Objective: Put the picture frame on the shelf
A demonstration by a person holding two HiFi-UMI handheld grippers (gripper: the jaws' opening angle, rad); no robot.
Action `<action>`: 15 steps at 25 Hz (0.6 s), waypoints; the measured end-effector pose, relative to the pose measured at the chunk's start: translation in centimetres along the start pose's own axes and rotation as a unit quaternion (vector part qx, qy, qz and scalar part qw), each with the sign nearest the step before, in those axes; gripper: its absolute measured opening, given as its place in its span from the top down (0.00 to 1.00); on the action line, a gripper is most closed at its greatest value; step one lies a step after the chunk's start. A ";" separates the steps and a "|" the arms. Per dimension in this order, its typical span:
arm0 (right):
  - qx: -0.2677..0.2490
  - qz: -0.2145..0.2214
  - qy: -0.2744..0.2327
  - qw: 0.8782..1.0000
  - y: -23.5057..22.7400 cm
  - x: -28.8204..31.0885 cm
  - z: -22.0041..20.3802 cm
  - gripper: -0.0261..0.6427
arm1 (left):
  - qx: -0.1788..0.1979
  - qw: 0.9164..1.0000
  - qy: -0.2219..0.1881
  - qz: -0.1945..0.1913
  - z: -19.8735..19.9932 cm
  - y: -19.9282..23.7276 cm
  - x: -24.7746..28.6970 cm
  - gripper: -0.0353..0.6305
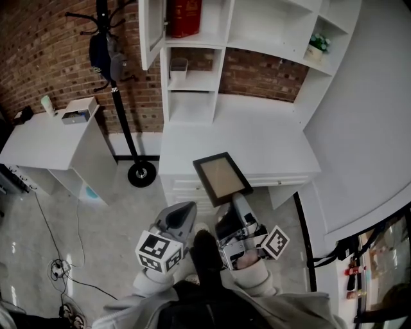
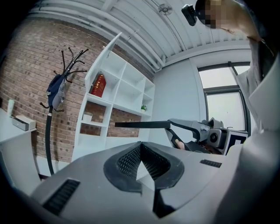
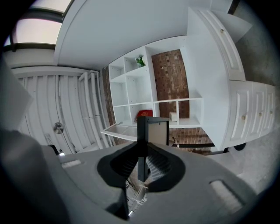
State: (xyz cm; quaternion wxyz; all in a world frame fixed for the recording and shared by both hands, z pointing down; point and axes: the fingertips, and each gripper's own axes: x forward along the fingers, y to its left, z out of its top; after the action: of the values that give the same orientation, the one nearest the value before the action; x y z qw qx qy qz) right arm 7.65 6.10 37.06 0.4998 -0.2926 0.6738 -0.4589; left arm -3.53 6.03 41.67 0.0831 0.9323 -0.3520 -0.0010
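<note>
The picture frame (image 1: 221, 178) is black-edged with a tan panel and is held out flat above the front of the white cabinet top (image 1: 257, 138). My right gripper (image 1: 239, 200) is shut on its near edge; in the right gripper view the frame (image 3: 156, 132) stands up from between the pads. My left gripper (image 1: 183, 213) hangs beside it to the left with nothing in it, its jaws meeting at the tips (image 2: 141, 146). The left gripper view shows the frame (image 2: 142, 124) edge-on. The white shelf unit (image 1: 192, 80) rises behind the cabinet top.
A red box (image 1: 184, 16) sits in an upper cubby beside an open door (image 1: 151, 32), and a small plant (image 1: 318, 44) sits at the upper right. A black coat stand (image 1: 119, 83) and a white side table (image 1: 51, 141) are to the left. Cables (image 1: 61, 266) lie on the floor.
</note>
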 end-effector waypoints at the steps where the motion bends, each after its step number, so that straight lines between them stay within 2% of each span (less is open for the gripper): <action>1: 0.000 -0.001 0.001 1.000 -0.3 0.3 0.2 0.88 | 0.000 1.000 0.001 0.000 0.0 0.2 0.4 0.94; 5: -0.004 0.002 0.012 1.000 -1.7 2.4 1.4 0.88 | 0.006 1.000 -0.001 0.005 0.3 1.9 2.6 0.94; 15: 0.007 0.011 0.044 0.999 -5.8 12.2 5.4 0.88 | 0.004 1.000 0.002 0.023 2.0 9.1 10.7 0.94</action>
State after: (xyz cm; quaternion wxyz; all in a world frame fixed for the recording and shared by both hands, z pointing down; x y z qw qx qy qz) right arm 8.36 -8.46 37.01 0.4768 -0.2607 0.6952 -0.4705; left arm -1.60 -8.04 41.77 0.0798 0.9243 -0.3731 0.0042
